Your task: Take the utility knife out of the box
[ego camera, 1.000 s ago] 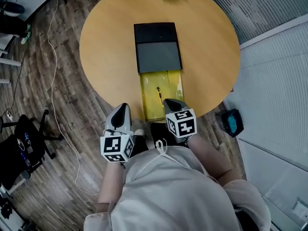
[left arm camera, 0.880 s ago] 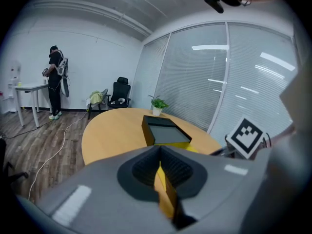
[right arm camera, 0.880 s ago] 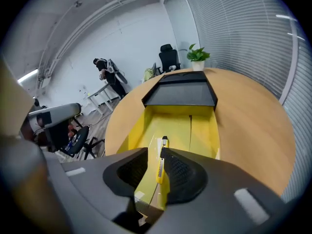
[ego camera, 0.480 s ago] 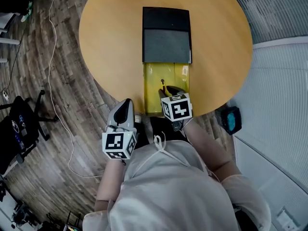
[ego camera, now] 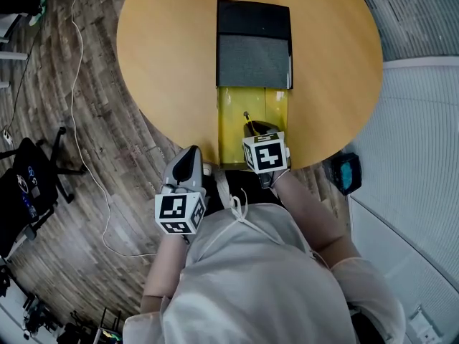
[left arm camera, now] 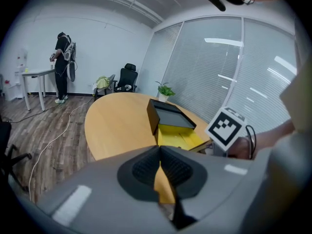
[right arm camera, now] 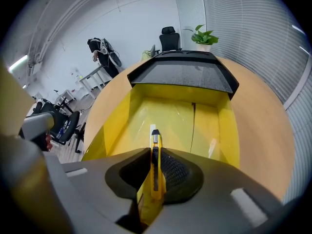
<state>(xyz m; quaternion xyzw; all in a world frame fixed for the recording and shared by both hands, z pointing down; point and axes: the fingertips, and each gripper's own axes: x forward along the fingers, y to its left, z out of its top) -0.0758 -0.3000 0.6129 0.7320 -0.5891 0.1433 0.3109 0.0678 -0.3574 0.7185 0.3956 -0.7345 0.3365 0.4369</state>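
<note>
**Head view with both gripper views.** A black rectangular box (ego camera: 254,41) lay on a round, light-wood bench (ego camera: 165,63). Its glossy yellow inner tray (ego camera: 231,131) was slid out of the box toward the person, as far as the bench edge. In the right gripper view a partition split the tray (right arm camera: 122,126) into a wide and a narrow compartment.

The slim yellow utility knife (right arm camera: 155,172) with a black slider was in the wide compartment, its tip toward the box's black part. The right claw (right arm camera: 156,155) reached steeply down into the tray. Its jaws were closing, and their ribbed black pads (right arm camera: 173,172) sat against both sides of the knife. In the head view the right claw (ego camera: 259,129) hid most of the knife.

The left claw (ego camera: 189,156) hovered off the bench edge, beside the tray's near left corner. It was clenched tip to tip on nothing (left arm camera: 160,151).

Each claw's marker cube (ego camera: 179,212) bore black-and-white square codes and no legible words.
</note>
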